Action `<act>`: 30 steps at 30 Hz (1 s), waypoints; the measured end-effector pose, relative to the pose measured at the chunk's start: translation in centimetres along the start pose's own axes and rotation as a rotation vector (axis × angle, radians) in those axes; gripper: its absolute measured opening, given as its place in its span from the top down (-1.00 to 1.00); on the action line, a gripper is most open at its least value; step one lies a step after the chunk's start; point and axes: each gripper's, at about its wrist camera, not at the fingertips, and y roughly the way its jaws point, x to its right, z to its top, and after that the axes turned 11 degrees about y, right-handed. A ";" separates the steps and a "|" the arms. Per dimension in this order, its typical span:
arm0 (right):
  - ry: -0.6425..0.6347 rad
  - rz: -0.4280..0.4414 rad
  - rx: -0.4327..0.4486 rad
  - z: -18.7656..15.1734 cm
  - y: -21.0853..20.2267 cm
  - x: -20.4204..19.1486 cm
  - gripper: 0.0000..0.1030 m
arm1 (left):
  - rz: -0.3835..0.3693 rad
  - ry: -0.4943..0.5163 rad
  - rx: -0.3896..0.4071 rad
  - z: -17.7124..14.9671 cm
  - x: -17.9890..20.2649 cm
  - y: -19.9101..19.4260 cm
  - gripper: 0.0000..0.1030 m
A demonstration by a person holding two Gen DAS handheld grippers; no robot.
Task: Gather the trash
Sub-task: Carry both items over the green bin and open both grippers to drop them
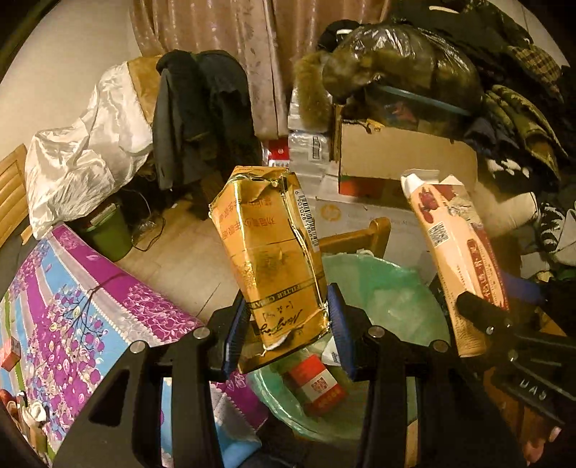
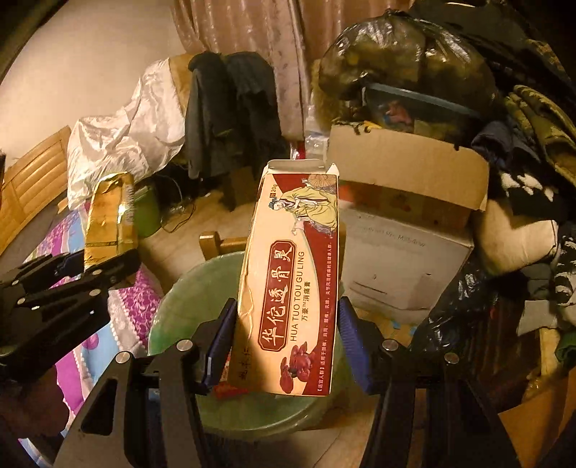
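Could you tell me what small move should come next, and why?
Probably open the left gripper: its fingers hold the crumpled gold pack directly above the green-lined bin, so it should drop in. The right gripper can release the ointment box afterwards.

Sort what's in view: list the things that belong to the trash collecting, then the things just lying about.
Part of the job:
gold packet in the left gripper
ointment box in the right gripper
lined bin
red box in the bin

Just lying about:
floral bedspread
cardboard box
dark jackets
curtain
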 end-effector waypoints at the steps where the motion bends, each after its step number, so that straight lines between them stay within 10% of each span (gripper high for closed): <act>1: -0.006 0.003 -0.008 -0.1 0.2 -0.2 -0.11 | -0.001 0.002 -0.004 0.0 0.1 0.1 0.20; 17: -0.053 0.000 -0.072 0.1 3.4 -1.5 -0.11 | -0.007 0.014 -0.065 -0.1 0.0 3.4 0.18; 22: -0.108 -0.020 -0.072 0.3 4.7 -2.3 -0.27 | -0.020 0.023 -0.100 0.1 -0.1 4.4 -0.24; 30: -0.060 -0.031 -0.068 0.1 4.6 -1.2 -0.26 | -0.001 0.012 -0.087 -0.2 -0.8 3.9 -0.24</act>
